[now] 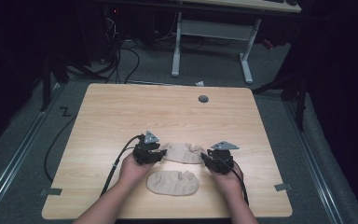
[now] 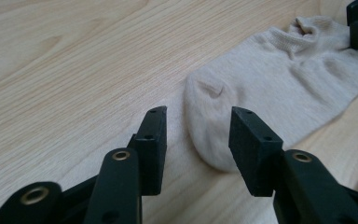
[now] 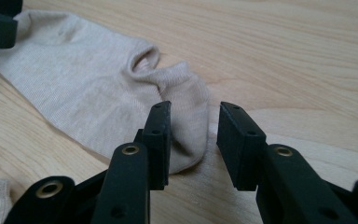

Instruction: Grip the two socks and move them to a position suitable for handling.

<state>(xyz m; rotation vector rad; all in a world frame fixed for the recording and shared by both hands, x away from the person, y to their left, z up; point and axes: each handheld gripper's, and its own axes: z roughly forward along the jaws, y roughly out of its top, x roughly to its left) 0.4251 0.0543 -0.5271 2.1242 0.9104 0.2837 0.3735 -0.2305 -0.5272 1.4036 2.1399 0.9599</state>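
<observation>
Flanking the far sock [image 1: 182, 152] on the bench [image 1: 121, 112], left claw [image 2: 198, 135] and right claw [image 3: 193, 140] gape empty (limp cloth: pinch toe and heel).

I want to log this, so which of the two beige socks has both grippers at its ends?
The farther sock, lying between the left gripper and right gripper, one at each end with jaws open. The nearer sock lies flat between the hands, closer to the table's front edge.

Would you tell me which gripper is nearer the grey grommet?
Right. The right gripper sits almost straight below the grommet; the left gripper is farther left.
</observation>
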